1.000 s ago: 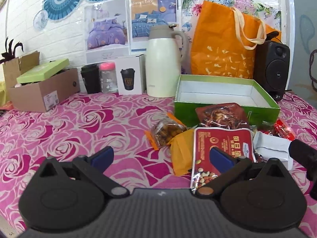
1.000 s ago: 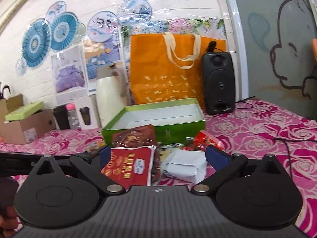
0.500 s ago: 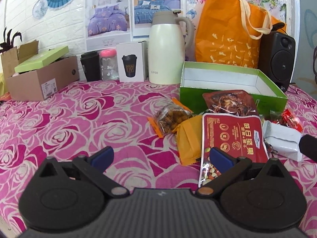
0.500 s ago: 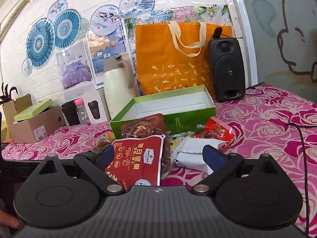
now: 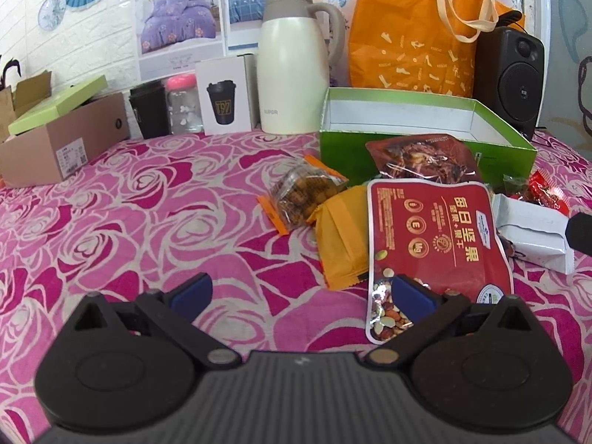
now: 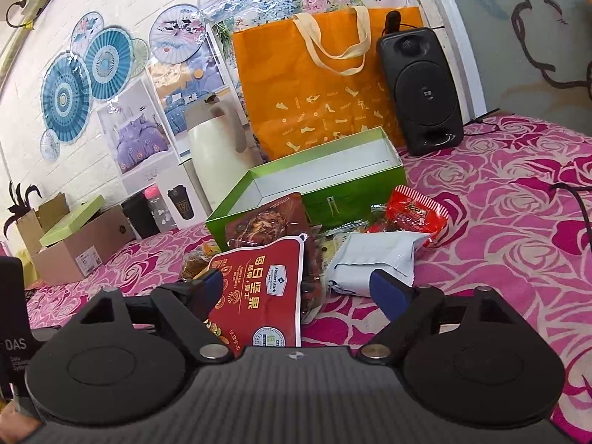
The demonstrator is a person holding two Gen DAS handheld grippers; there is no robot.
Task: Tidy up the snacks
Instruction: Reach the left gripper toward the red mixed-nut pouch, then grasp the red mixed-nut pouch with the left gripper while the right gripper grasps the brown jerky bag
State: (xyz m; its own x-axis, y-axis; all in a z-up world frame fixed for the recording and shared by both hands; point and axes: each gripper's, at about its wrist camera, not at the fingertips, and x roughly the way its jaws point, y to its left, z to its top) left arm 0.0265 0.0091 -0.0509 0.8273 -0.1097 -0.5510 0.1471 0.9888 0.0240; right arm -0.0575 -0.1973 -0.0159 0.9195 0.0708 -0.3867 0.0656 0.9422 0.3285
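A pile of snack packets lies in front of an open green box (image 5: 503,129) (image 6: 355,188). On top is a red nut pouch (image 5: 436,236) (image 6: 259,288), with a dark brown meat packet (image 5: 425,155) (image 6: 270,218) behind it. A white packet (image 5: 529,233) (image 6: 373,259), a small red candy bag (image 6: 414,211), an orange packet (image 5: 340,236) and a clear cookie bag (image 5: 299,192) lie around. My left gripper (image 5: 301,292) stands open just before the pile, its right finger over the pouch's near corner. My right gripper (image 6: 301,286) is open, straddling the pouch and the white packet.
Along the wall stand a cream thermos jug (image 5: 292,70), an orange tote bag (image 5: 414,37), a black speaker (image 5: 510,74), a cup box (image 5: 222,96), a pink-lidded jar (image 5: 181,103) and a cardboard box (image 5: 63,140). A black cable (image 6: 577,199) lies at right.
Both grippers have come nearer to the snack pile and tilted down towards it; the pouch now sits between the right gripper's fingers. Both stay open.
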